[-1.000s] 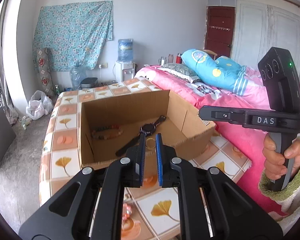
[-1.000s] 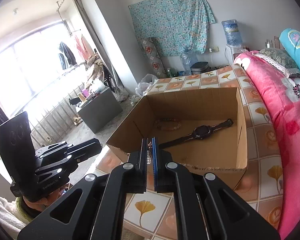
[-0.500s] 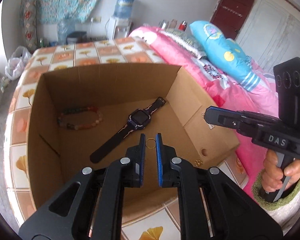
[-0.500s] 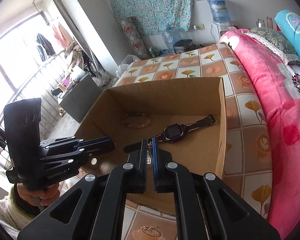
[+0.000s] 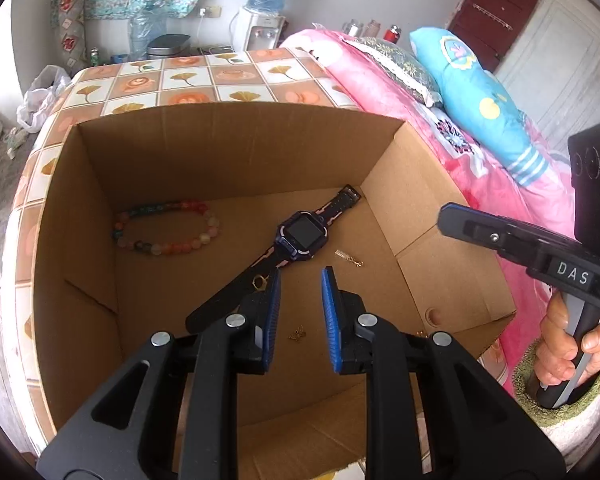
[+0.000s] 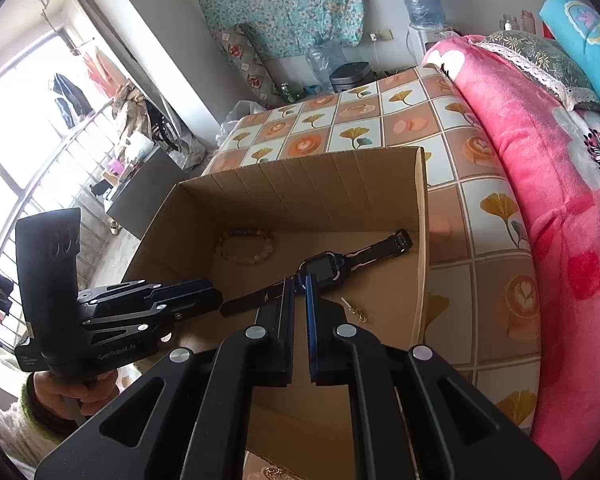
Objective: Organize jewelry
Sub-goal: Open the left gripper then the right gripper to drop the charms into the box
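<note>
An open cardboard box (image 5: 236,148) holds a bead bracelet (image 5: 166,232) and a dark watch (image 5: 300,236). My left gripper (image 5: 300,276) hangs over the box floor with its jaws opening and nothing between the pads. A small gold ring (image 5: 259,281) lies on the watch strap beside its left pad. A gold trinket (image 5: 297,335) rests on the floor below. My right gripper (image 6: 299,282) sits over the watch (image 6: 320,270), nearly shut, with only a slit and nothing in it. A gold earring piece (image 6: 354,312) lies on the box floor to its right.
The box stands on a table with a tiled ginkgo-pattern cloth (image 6: 352,120). A pink bed (image 6: 560,200) runs along the right. A hand in a green-cuffed sleeve (image 5: 560,360) holds the right gripper's handle. Another gold piece (image 6: 276,472) lies on the table before the box.
Both grippers moved forward and down over the box. The left jaws parted and the gold ring dropped onto the watch strap. The right gripper's gold piece now lies on the box floor.
</note>
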{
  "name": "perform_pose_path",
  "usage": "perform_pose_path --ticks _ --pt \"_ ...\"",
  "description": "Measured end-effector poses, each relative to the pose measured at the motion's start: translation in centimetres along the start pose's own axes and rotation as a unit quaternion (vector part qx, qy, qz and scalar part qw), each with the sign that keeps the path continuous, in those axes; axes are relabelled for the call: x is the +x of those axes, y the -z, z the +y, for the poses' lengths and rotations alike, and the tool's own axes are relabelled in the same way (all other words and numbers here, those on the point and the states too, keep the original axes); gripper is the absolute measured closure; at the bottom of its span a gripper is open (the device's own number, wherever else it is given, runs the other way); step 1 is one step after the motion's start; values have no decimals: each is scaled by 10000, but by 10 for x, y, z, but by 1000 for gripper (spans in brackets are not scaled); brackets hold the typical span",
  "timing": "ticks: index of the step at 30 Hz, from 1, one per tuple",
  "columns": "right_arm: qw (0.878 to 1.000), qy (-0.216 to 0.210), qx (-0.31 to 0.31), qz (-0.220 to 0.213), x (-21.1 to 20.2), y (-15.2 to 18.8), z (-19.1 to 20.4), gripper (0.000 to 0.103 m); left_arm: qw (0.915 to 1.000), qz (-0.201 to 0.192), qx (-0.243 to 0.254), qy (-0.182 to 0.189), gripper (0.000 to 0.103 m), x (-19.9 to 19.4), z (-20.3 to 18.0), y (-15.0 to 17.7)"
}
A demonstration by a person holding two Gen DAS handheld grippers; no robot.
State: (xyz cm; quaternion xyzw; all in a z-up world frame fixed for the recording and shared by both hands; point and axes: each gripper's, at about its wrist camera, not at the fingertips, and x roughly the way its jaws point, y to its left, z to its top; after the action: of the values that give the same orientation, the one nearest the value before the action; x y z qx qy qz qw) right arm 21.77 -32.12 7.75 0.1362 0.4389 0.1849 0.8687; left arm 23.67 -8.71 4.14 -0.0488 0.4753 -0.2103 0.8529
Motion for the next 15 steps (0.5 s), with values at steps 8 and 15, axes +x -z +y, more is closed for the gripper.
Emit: perform_pose_path --ticks 8,15 --pt "9991 32 30 -420 -39 9 8 79 9989 -461 -32 1 81 -49 0 13" --pt "9976 -120 21 -683 -80 42 20 74 9954 -911 -249 -133 76 -105 14 54"
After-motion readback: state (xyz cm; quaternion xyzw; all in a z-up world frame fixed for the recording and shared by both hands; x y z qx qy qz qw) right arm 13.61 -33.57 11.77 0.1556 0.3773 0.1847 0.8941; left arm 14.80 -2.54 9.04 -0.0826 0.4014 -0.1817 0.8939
